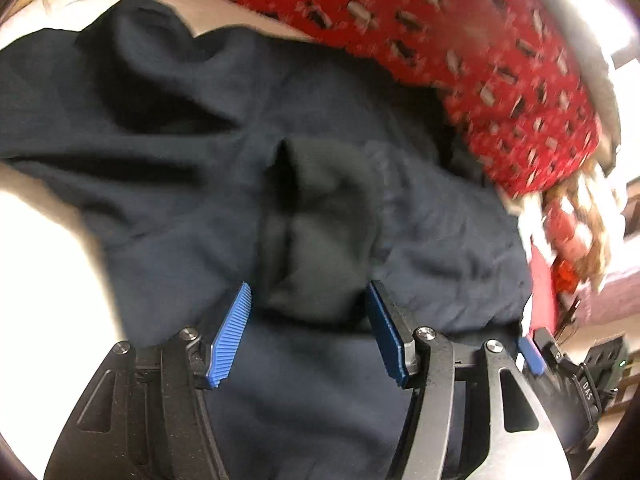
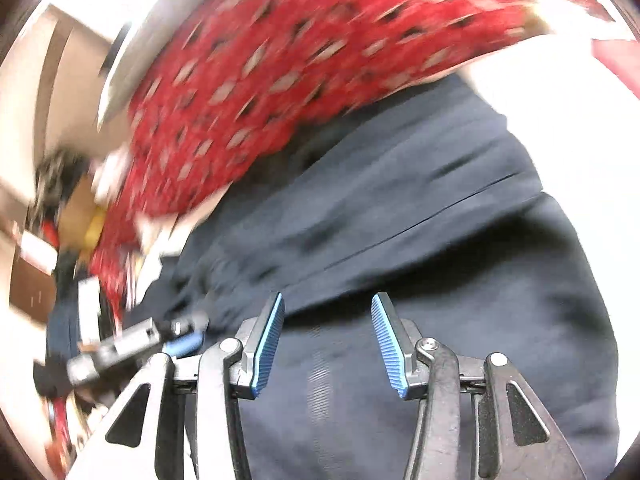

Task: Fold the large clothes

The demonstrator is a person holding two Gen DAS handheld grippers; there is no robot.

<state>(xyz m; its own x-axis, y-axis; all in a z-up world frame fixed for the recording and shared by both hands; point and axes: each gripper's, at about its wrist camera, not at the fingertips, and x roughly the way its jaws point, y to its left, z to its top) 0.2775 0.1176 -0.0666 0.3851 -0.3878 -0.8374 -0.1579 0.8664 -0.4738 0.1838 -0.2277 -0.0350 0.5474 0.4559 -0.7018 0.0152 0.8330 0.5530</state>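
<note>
A large dark navy garment (image 1: 168, 128) lies rumpled on a white surface (image 1: 44, 264). Near its middle a greyer inner fold (image 1: 320, 216) bulges up. My left gripper (image 1: 309, 286) hovers over that fold with its blue pads (image 1: 234, 336) wide apart; the fold's near end lies between the fingertips and nothing looks pinched. In the right wrist view the same garment (image 2: 460, 240) shows a long seam line. My right gripper (image 2: 328, 297) stands open above the cloth, with nothing between its fingers (image 2: 268, 344). Each gripper shows at the edge of the other's view.
A red patterned cloth (image 1: 480, 40) lies along the far side of the garment and overlaps its edge (image 2: 248, 80). Blurred clutter fills the room's side (image 2: 60, 240). White surface (image 2: 580, 120) shows bare beside the garment.
</note>
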